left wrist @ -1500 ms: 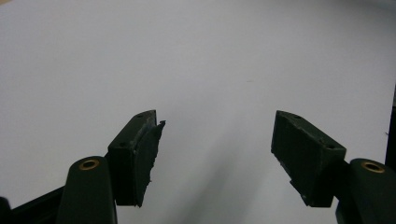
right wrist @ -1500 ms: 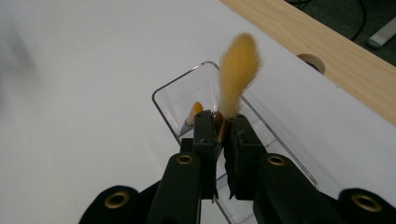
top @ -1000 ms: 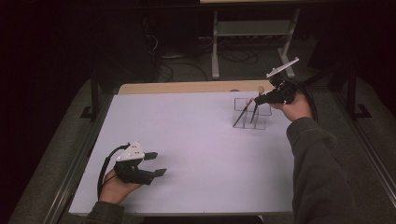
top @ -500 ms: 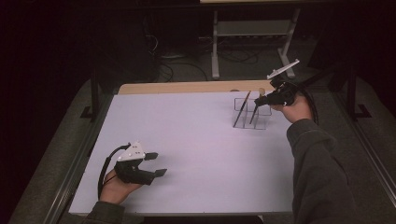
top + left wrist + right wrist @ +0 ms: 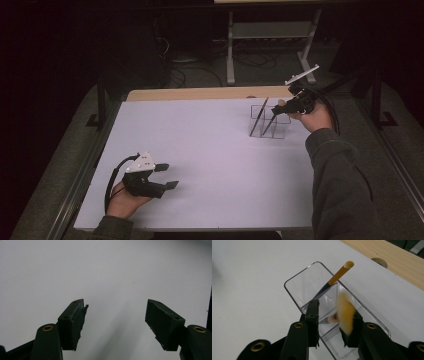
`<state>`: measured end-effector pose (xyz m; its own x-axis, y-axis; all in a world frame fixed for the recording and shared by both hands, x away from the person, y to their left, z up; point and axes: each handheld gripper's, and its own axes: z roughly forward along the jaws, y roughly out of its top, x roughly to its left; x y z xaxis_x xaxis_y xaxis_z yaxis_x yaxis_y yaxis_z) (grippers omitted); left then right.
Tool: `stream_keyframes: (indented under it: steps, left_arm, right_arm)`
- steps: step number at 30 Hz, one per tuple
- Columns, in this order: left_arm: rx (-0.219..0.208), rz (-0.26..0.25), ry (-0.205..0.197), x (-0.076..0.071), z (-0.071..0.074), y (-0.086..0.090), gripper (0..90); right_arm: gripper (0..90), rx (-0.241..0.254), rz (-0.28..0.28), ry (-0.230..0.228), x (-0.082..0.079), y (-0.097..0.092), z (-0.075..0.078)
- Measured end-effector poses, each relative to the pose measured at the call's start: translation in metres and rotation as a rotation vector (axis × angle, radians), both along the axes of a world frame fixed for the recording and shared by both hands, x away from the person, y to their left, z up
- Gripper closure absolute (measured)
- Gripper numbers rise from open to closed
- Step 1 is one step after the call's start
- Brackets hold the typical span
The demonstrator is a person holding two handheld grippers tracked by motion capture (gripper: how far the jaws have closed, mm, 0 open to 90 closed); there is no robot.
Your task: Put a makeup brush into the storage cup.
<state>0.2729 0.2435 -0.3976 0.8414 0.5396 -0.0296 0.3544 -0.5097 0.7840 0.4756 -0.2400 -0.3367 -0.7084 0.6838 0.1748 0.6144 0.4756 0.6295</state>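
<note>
Between the parted jaws of the right gripper (image 5: 334,322), a yellow brush head (image 5: 345,315) is smeared by motion, its outline unreadable; whether either pad touches it cannot be told. The clear organizer (image 5: 299,282) beneath runs under the jaws, its near end cut off by the bottom edge.

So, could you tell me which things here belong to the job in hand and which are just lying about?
In the job:
- clear organiser
- orange-shafted stick leaning in it
- blurred yellow piece between the jaws
- right gripper, jaws just been opening

Not in use:
- left gripper, open, nothing between its jaws
- wooden table edge
- metal rack behind
</note>
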Motion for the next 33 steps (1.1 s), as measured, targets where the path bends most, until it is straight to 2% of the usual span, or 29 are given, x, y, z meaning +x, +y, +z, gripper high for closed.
stream_keyframes:
  steps: [7,19,25,33]
  left_arm:
    - [0.0,0.003,0.006,-0.001,0.0,-0.001,31.6]
    - [0.005,-0.005,0.007,-0.001,-0.001,-0.004,31.5]
    - [0.007,-0.006,0.007,-0.001,-0.001,-0.004,31.1]
    - [0.008,-0.016,0.01,-0.001,-0.001,-0.007,30.7]
  right_arm:
    - [64.2,0.013,-0.031,0.008,-0.005,-0.008,-0.002]
    - [57.8,0.047,-0.049,0.001,-0.018,-0.023,-0.003]
    - [54.2,0.072,-0.048,0.008,-0.025,-0.028,-0.006]
    - [50.3,0.097,-0.049,-0.006,-0.038,-0.031,-0.006]
